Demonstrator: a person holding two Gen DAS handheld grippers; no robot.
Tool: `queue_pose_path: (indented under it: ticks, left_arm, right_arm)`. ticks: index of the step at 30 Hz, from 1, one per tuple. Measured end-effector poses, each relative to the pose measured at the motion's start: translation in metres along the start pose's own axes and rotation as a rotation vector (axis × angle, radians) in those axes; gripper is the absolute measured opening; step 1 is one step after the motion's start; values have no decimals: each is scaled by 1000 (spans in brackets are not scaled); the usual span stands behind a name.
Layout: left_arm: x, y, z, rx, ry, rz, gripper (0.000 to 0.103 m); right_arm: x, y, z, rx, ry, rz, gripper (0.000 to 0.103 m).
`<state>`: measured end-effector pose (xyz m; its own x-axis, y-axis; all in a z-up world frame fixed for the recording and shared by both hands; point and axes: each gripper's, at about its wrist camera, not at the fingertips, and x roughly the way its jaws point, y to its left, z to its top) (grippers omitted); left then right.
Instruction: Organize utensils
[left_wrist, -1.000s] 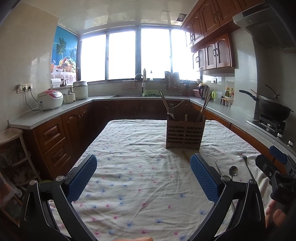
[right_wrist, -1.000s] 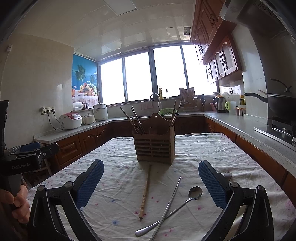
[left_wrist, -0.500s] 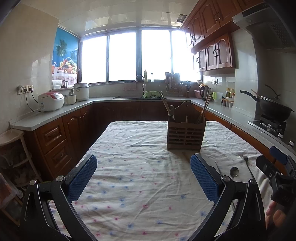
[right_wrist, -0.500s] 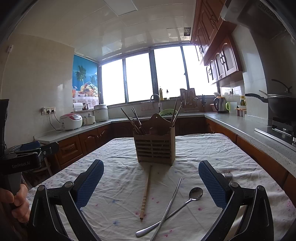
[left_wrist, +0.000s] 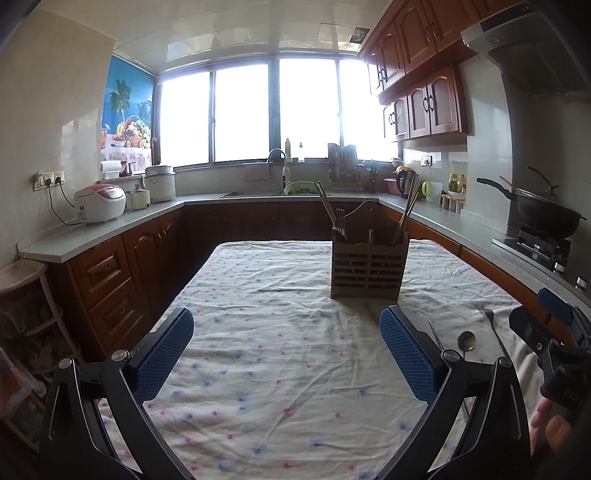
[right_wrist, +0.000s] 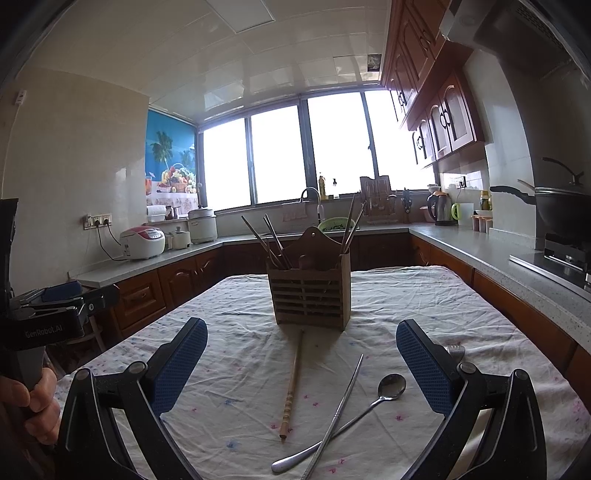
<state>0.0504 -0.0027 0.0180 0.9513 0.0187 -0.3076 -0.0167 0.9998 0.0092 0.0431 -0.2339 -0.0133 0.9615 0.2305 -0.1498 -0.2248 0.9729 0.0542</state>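
Note:
A slatted wooden utensil holder (right_wrist: 309, 293) stands on the cloth-covered table (right_wrist: 424, 295) with chopsticks and a fork in it; it also shows in the left wrist view (left_wrist: 368, 269). In front of it lie a wooden chopstick (right_wrist: 291, 387), a metal chopstick (right_wrist: 338, 413), a steel spoon (right_wrist: 354, 417) and a fork (right_wrist: 455, 350) partly hidden behind the right finger. My right gripper (right_wrist: 301, 363) is open and empty above them. My left gripper (left_wrist: 286, 354) is open and empty over bare cloth, left of the spoon (left_wrist: 466, 339).
Kitchen counters (left_wrist: 110, 229) ring the table on three sides. A wok (left_wrist: 546, 218) sits on the stove at right. A rice cooker (left_wrist: 99, 203) stands on the left counter. The sink (left_wrist: 273, 192) is under the window.
Both grippers have stayed open with only slight drift; the holder appears marginally further in the left wrist view. Nothing on the table has moved.

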Motion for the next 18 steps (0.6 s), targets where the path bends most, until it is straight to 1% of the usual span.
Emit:
queue_pose_path:
  ticks: [18]
  left_arm:
    - [6,-1,-1,4,12,-9,103]
  right_arm:
    - [3,-3,-1,11,5,-2,103]
